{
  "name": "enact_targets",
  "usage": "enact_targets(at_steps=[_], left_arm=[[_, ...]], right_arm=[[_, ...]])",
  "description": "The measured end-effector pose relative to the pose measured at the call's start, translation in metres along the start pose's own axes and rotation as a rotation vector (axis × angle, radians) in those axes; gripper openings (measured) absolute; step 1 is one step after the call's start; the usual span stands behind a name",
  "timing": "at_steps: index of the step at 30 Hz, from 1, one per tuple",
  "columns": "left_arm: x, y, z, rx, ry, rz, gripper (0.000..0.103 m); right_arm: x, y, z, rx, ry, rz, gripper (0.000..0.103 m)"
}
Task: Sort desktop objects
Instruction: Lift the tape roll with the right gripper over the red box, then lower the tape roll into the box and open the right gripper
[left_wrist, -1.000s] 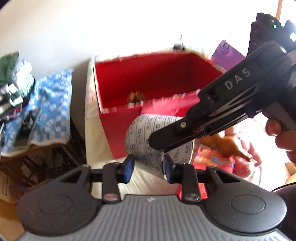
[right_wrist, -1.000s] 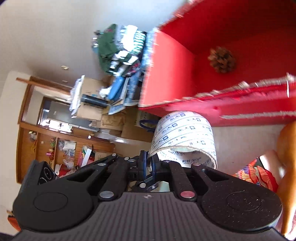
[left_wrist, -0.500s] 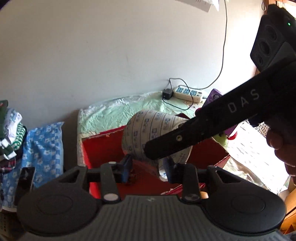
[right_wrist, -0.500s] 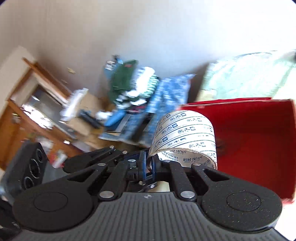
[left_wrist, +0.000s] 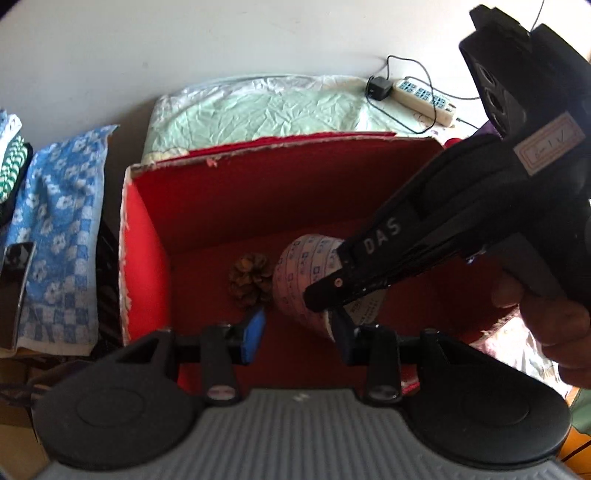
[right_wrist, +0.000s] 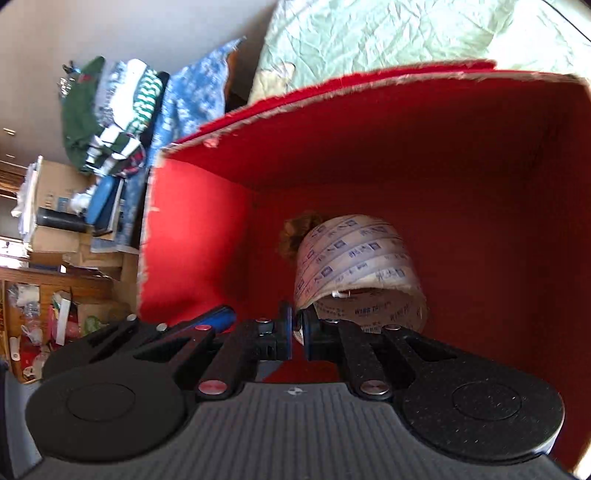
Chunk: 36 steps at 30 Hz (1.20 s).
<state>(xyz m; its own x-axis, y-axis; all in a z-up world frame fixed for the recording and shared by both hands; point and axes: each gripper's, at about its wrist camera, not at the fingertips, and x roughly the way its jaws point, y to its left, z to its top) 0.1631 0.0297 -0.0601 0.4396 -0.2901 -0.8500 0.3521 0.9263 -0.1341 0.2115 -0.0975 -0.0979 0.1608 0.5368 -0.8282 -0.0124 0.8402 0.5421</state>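
Red box (left_wrist: 236, 206): fills the centre of both views; open top, torn pale rim along the far edge, red lining inside.
Bench (left_wrist: 258, 107): upper centre of the left wrist view, draped in a crumpled pale green cloth, behind the box.
Blue towel (left_wrist: 62, 229): left edge of the left wrist view, outside the box, apart from the task.
Right hand-held gripper (right_wrist: 298, 332): lower centre of its own view, clenched on the near rim of the tape roll, wall of the roll pinched between the two pads; in the left wrist view enters from the upper right and reaches down into the box.
Left hand-held gripper (left_wrist: 297, 334): bottom centre of its view, released, jaws spread wide with nothing between them, just above the near edge of the box.
Tape roll (right_wrist: 354, 258): printed wide roll, centre of the right wrist view, inside the box, low near its floor; cannot tell whether touching the floor.
Pine cone (left_wrist: 249, 275): on the box floor, just left of the roll, partly hidden behind it in the right wrist view.
Step in hand: placing the tape roll into the box, judged nearly done.
Next move: calls for opening the right jaws to drop the roll beside the cone, then lifting clear of the box walls without dragging the roll.
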Motion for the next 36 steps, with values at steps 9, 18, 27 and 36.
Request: enact_targets(at_steps=[9, 18, 27, 36], left_arm=[[0.044, 0.017, 0.017, -0.099, 0.141, -0.006, 0.033], [0.061, 0.029, 0.022, -0.167, 0.185, -0.005, 0.016], [0.052, 0.030, 0.022, -0.144, 0.205, -0.049, 0.014], [0.048, 0.028, 0.037, -0.125, 0.191, 0.058, 0.014]], right_arm=[[0.017, 0.013, 0.017, -0.042, 0.061, 0.043, 0.028], [-0.035, 0.005, 0.016, -0.132, -0.153, 0.038, 0.038], [-0.005, -0.015, 0.021, -0.006, -0.047, -0.024, 0.044], [0.002, -0.003, 0.032, 0.020, -0.103, 0.000, 0.045]])
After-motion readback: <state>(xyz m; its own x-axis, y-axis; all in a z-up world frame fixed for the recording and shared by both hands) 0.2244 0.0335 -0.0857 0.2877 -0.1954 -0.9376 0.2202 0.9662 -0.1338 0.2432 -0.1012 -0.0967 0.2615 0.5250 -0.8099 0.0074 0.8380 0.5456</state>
